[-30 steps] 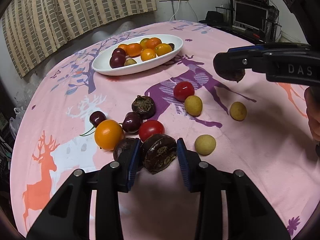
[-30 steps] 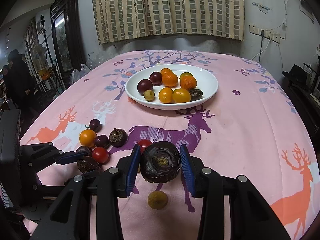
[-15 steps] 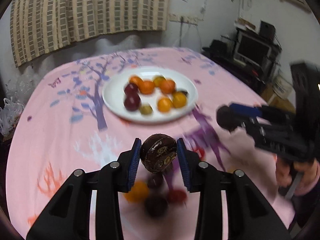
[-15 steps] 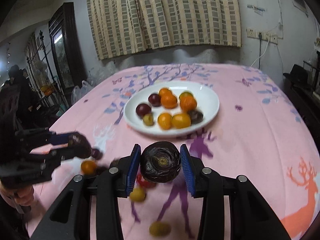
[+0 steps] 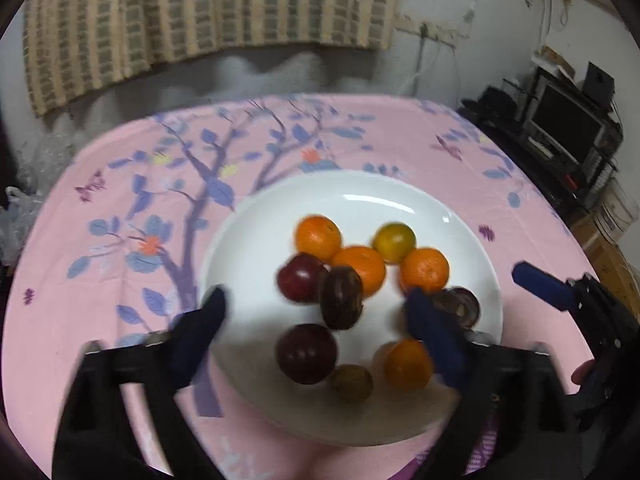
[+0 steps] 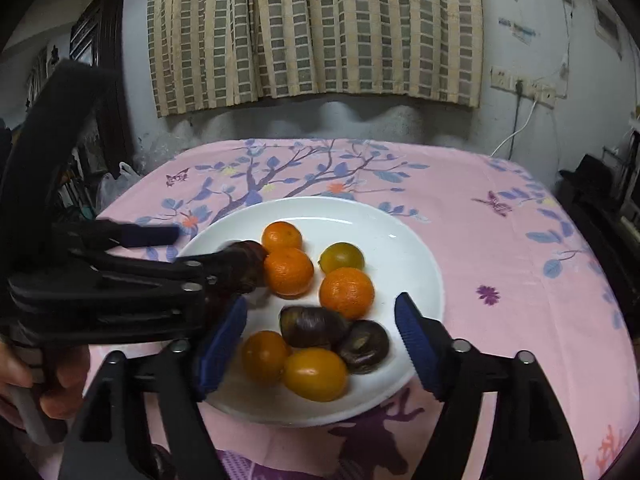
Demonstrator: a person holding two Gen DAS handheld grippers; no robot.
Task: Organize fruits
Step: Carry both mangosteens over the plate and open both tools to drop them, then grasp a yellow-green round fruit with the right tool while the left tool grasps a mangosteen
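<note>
While I hover both claws over the dish, this is what I've got:

Left claw (image 5: pixel 316 312): jaws wide, just been opening; nothing pinched. A dark brown chestnut-like fruit (image 5: pixel 342 297) sits blurred in the gap, clear of both pads, over the white plate (image 5: pixel 256 240). Can't tell if it's resting yet.

Right claw (image 6: pixel 322 336): jaws spread, also just been opening; pads not pressing anything. Between them, on the plate (image 6: pixel 408 248), lie two dark brown fruits (image 6: pixel 312 326), touching each other.

Plate: white oval dish, sits twd the far edge of the counter (image 5: pixel 100 280), on the pink cloth w/ tree and deer print.

Plate contents, right view: three oranges (image 6: pixel 347 292) in a rough row near the middle, one greenish-yellow citrus (image 6: pixel 341 257) behind them, one small orange fruit (image 6: pixel 265 356) and one yellow-orange fruit (image 6: pixel 315 374) at the plate's near side, touching each other.

Plate contents, left view: two dark red plums (image 5: pixel 307 353), one nearer the plate's mid, one nearer me; small olive-brown fruit (image 5: pixel 351 383) by the near rim.

Claw positions: left claw comes in over the plate's left rim in the right view; right one shows at the right edge of the left view.

Person: fingers (image 6: pixel 60 384) wrapped on the left claw's handle, lower left of right view.

Backdrop: striped curtain (image 6: pixel 316 28) behind the far counter edge.
</note>
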